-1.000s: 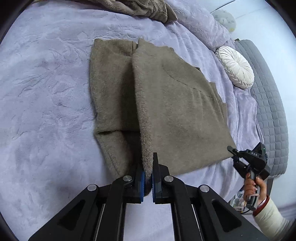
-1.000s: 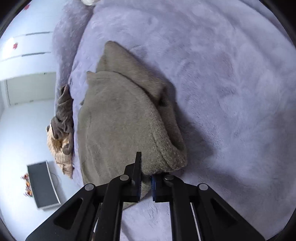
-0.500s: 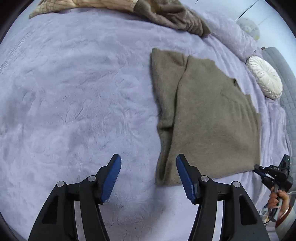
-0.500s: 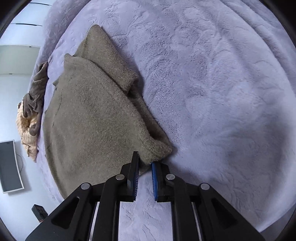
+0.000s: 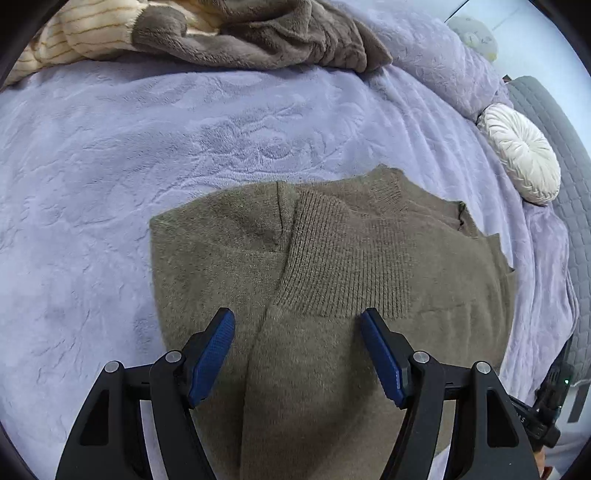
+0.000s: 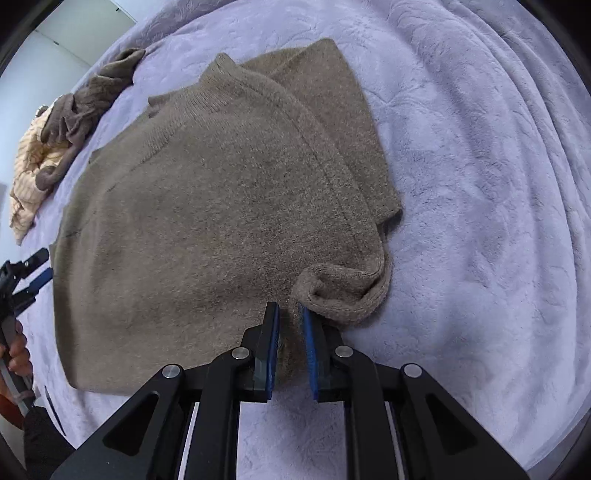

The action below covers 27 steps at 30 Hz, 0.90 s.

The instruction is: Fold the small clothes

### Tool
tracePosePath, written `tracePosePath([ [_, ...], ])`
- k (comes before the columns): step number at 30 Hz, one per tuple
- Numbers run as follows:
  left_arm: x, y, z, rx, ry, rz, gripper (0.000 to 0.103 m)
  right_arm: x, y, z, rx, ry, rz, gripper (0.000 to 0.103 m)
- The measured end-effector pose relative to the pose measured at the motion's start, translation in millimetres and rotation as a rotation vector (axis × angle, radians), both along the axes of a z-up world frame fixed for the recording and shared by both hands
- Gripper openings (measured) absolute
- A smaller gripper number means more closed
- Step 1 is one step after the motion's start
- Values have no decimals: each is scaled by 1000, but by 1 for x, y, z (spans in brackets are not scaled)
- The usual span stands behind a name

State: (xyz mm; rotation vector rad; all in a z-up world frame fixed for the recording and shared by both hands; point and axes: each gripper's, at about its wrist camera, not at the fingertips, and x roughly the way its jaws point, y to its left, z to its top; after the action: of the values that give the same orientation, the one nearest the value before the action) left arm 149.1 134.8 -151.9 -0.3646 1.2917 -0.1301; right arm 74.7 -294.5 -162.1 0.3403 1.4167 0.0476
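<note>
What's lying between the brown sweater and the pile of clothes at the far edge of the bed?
Nothing: in the left wrist view, only bare lilac blanket separates the sweater from the clothes pile.

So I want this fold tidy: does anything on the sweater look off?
Yes. The sweater lies mostly flat, but its corner beside the right gripper curls into a bunched roll rather than lying flat on the bedspread.

Taupe knit sweater [image 5: 369, 258], I see it flat on lavender bedspread [image 5: 184, 129], partly folded: one side flap laid over body, ribbed sleeve across top. Left view: fold edge runs up between wide-apart jaws, fabric under both. Right view: rolled cuff corner [image 6: 343, 295] bunched just ahead of and right of narrow jaw gap.
</note>
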Motion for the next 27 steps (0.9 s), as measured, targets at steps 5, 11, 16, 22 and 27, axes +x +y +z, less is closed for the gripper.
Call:
tracePosePath([
  [5, -6, -4, 10, 40, -64, -15, 10, -2, 2, 0, -19, -18, 64, 15],
  [11, -11, 22, -4, 112, -65, 58, 14, -9, -10, -2, 22, -24, 54, 15],
  [16, -27, 30, 20, 221, -104, 113, 31, -20, -32, 3, 45, 34, 18, 16],
  [22, -62, 28, 46, 119, -119, 47, 31, -43, -66, 24, 58, 12, -151, 18],
  [27, -96, -5, 36, 36, -56, -33, 31, -38, -48, 56, -22, -92, -75, 18],
])
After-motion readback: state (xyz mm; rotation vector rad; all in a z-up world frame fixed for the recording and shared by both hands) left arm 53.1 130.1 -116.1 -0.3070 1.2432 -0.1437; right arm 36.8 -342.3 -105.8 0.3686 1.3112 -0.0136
